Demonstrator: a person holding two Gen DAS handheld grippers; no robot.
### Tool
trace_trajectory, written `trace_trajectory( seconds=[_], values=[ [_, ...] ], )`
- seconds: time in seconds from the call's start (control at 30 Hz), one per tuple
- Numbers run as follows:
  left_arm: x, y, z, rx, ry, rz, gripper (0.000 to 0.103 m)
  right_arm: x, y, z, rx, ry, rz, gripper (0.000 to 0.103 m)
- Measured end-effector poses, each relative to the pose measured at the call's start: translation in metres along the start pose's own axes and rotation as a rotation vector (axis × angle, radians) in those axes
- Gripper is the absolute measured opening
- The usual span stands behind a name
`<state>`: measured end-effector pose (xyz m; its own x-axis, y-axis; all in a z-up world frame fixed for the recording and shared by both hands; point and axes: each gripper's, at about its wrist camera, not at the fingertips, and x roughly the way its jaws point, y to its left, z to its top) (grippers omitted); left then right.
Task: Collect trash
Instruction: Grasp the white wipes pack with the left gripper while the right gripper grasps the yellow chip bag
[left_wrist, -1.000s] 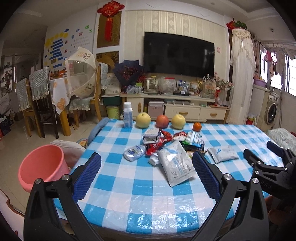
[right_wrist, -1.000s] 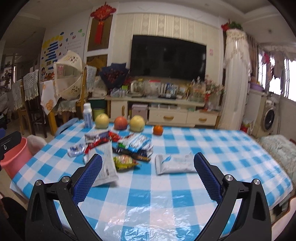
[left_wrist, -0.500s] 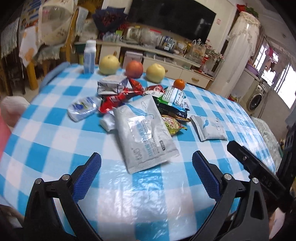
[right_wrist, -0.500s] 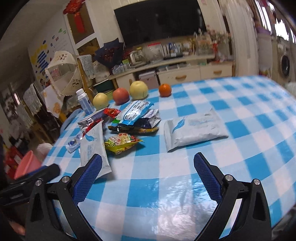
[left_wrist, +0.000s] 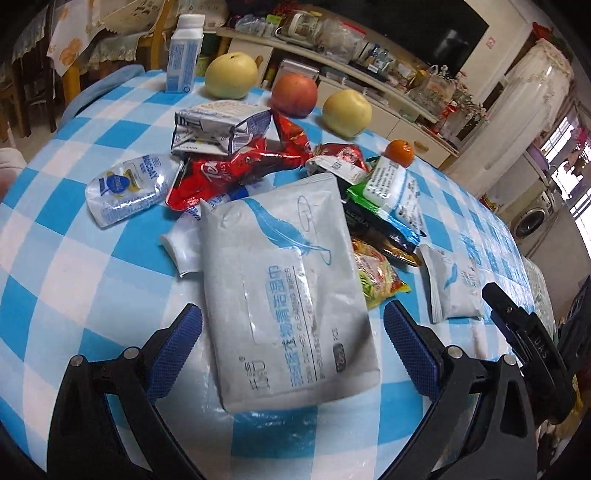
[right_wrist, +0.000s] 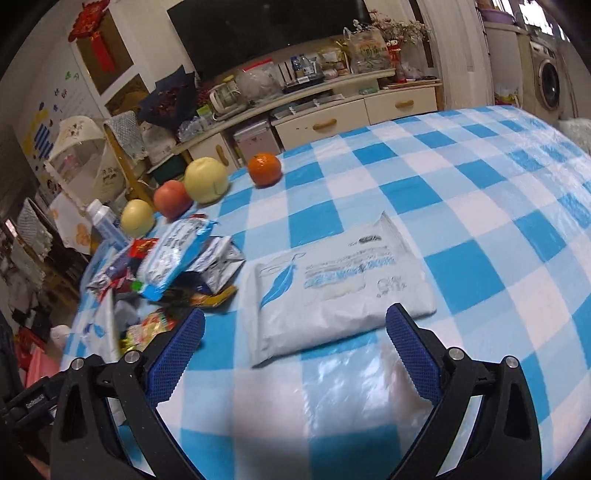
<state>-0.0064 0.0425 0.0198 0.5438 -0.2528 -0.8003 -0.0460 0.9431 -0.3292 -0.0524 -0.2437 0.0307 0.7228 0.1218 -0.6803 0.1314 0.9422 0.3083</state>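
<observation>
We judge the collecting to be at its start: nothing is gripped yet, and every wrapper we can see lies on the checked worktop (left_wrist: 66, 258). Our left hand-held gripper (left_wrist: 291, 354) hangs with its blue pads spread wide, and the near end of the large grey wipes pack (left_wrist: 288, 295) lies between them, untouched as far as we can tell. Our right hand-held gripper (right_wrist: 295, 352) is likewise spread apart, just short of the smaller grey wipes pack (right_wrist: 332, 291), which lies straight ahead of its fingers.

Both packs look flat, soft and slightly crumpled, printed with a blue feather; we expect them to flex when pinched. Beyond the left hand-held gripper, behind its pack, sits the heap of trash (left_wrist: 280, 158): a red foil wrapper, a silver-blue bag, a clear blue-printed pouch off to the left, and green and yellow packets to the right.

Farther ahead stand the fruit (left_wrist: 293, 94) and a small white bottle (left_wrist: 183, 59), which we take not to be trash. No bin shows in either view.
</observation>
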Motion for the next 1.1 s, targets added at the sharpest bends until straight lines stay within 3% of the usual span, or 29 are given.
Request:
trace_trajectory(
  seconds=[0.43,0.6,0.73,0.93,1.1],
  values=[
    [0.023,0.006,0.013,-0.002,0.027,-0.013,0.098,0.049,0.007,0.01,-0.162,0.122,-0.075,0.098],
    [0.022,0.006,0.011,0.012,0.026,-0.039,0.085,0.054,0.027,0.0,-0.3,0.142,-0.132,0.099],
    [0.018,0.004,0.009,0.029,0.025,-0.048,0.077,0.053,0.027,-0.001,-0.297,0.144,-0.121,0.098],
    [0.007,0.011,0.003,0.042,0.018,-0.051,0.069,0.038,0.042,-0.001,-0.291,0.13,-0.013,0.097],
    [-0.008,0.022,-0.001,0.037,-0.008,-0.069,0.068,0.021,0.052,0.008,-0.17,0.081,0.141,0.097]
  ],
)
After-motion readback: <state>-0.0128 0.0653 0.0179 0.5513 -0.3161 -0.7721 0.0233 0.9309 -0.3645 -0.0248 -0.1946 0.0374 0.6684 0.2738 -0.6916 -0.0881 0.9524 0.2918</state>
